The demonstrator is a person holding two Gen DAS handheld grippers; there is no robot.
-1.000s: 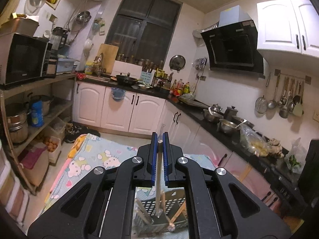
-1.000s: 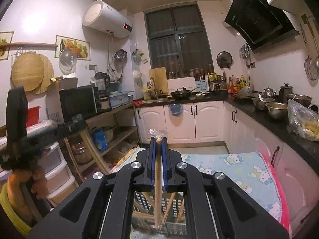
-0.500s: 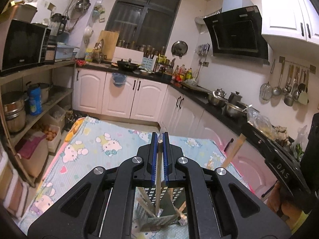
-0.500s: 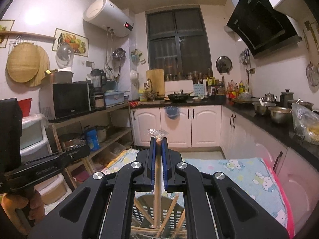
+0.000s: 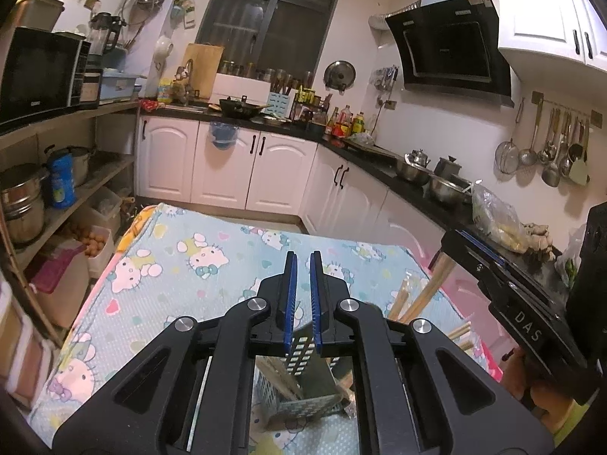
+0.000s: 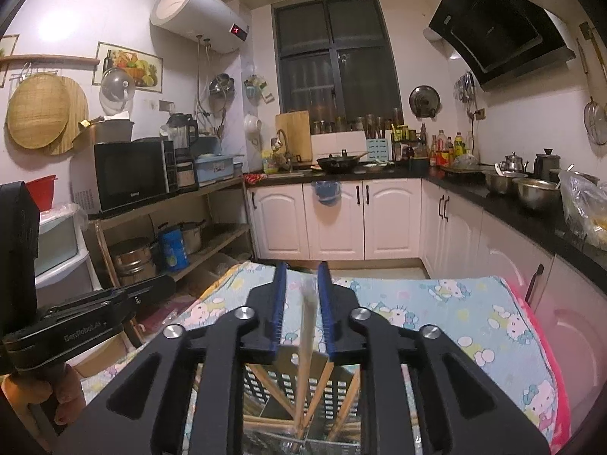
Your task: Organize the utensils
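A grey perforated utensil basket (image 5: 303, 383) stands on the Hello Kitty cloth (image 5: 182, 265), right below both grippers; it also shows in the right wrist view (image 6: 303, 390). Several wooden utensils lean inside it. My left gripper (image 5: 301, 303) is open and empty above the basket. My right gripper (image 6: 302, 307) is open, with a wrapped wooden utensil (image 6: 306, 326) standing loose between its jaws, its lower end in the basket. The right gripper also shows at the right of the left wrist view (image 5: 504, 284), with wooden handles (image 5: 428, 288) below it.
The cloth-covered table has a pink edge (image 6: 546, 360) at the right. White cabinets and a black counter (image 5: 413, 189) with pots run along the back and right. A wooden shelf (image 6: 182, 227) with a microwave and pots stands at the left.
Both grippers have opened. The left one has let go of its utensil, which is now down in the basket. The right one's utensil stands loose between its jaws. The left view tilted down.
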